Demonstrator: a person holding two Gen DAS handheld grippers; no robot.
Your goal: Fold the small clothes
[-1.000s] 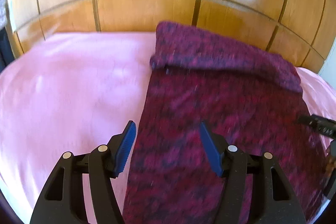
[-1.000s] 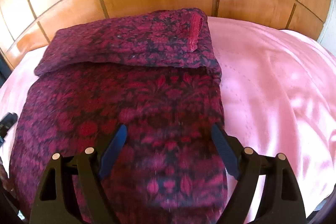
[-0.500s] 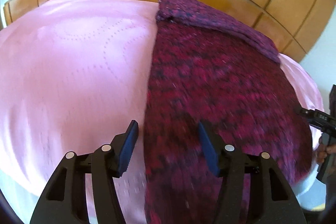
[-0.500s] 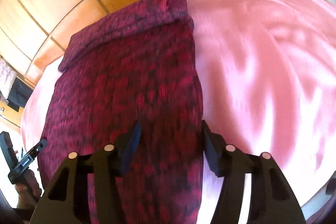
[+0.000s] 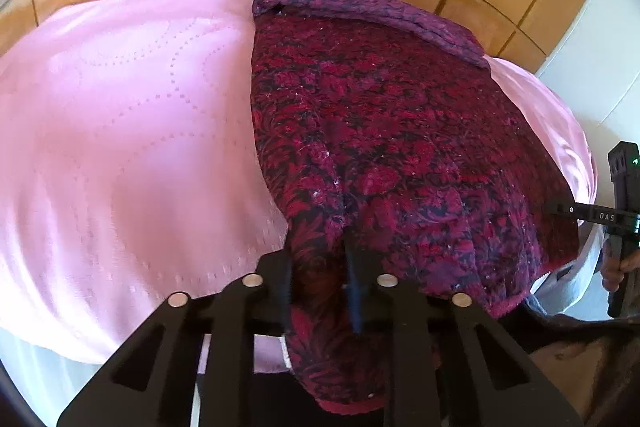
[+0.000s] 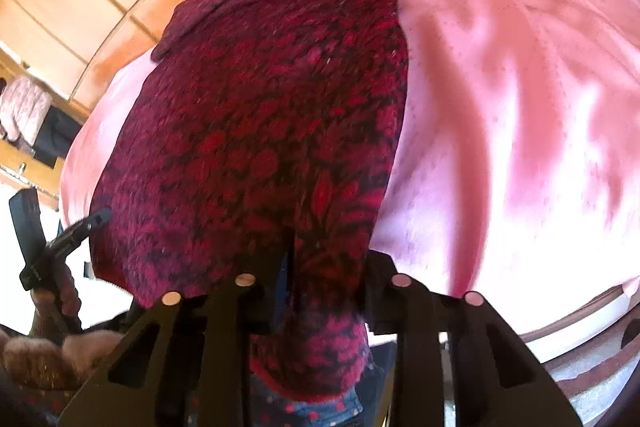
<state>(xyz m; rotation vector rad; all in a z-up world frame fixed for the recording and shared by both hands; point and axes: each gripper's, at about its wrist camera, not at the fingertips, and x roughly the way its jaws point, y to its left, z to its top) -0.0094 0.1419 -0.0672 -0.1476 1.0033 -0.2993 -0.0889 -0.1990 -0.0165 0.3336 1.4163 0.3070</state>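
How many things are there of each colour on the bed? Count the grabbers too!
Dark red patterned: 1, the knitted garment, its near edge pinched by both grippers.
Pink: 1, the bedspread under it.
Black: 2, the left gripper and the right gripper, jaws just closed on the garment.
Total: 4

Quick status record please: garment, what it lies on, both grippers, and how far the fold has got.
garment: dark red patterned knit, spread flat, far end already folded over
surface: pink bedspread, wooden panels behind
left gripper: jaws just closed, pinching the garment's near left corner
right gripper: jaws just closed, pinching the near right corner
near edge: bunched between each pair of jaws, hanging past the bed's edge
fold: near end gripped but not yet lifted over
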